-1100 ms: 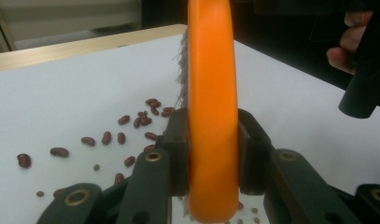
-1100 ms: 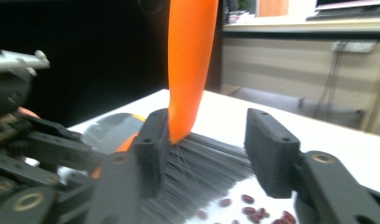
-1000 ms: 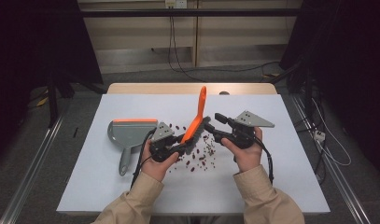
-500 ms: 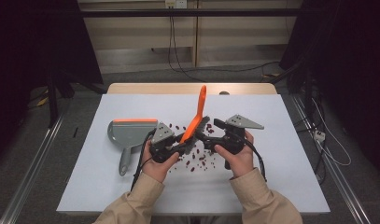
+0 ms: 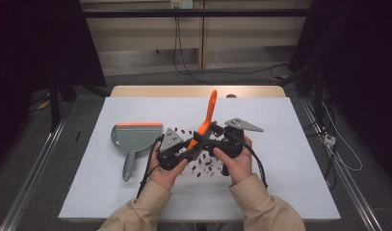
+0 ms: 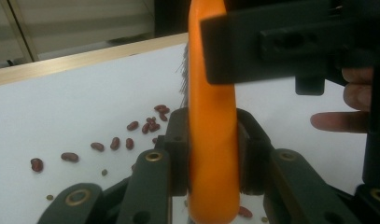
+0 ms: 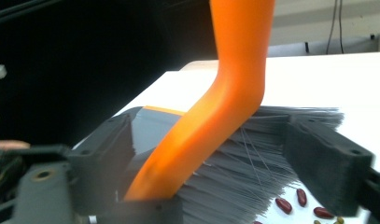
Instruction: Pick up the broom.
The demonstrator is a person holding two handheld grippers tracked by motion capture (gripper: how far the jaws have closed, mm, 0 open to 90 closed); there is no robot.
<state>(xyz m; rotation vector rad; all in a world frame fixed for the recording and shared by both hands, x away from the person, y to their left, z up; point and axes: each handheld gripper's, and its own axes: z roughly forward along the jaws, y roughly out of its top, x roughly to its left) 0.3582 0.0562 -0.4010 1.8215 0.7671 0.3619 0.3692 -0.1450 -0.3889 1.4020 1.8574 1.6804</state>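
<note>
Orange plastic, smooth and glossy, forms the handle of the brush (image 5: 207, 118), which stands tilted over the middle of the white table (image 5: 290, 159) among scattered beans (image 5: 203, 166). From the high view it is a slim curved blade rising away from the person between the two grippers. The left gripper view brings it close: the left gripper (image 6: 211, 154) has its black jaws closed on the handle (image 6: 211, 140), one pad pressed to each side, with dark red, kidney-shaped beans (image 6: 114, 143) lying on the table behind. The right gripper view adds what the others hide: the handle (image 7: 225, 102) bends in an S down into a dense fan of fine grey bristles (image 7: 253, 154), and the right gripper (image 7: 225, 172) has its jaws standing apart on either side of brush head and handle base, not pressed in. More beans (image 7: 295, 203) lie under the bristle tips. In the high view, the right gripper (image 5: 221, 139) sits just beside the left gripper (image 5: 181, 151), each with a grey three-cornered plate on top. A grey dustpan (image 5: 136, 139) with an orange lip lies flat to the left, apart from the brush, its handle pointing toward the person.
</note>
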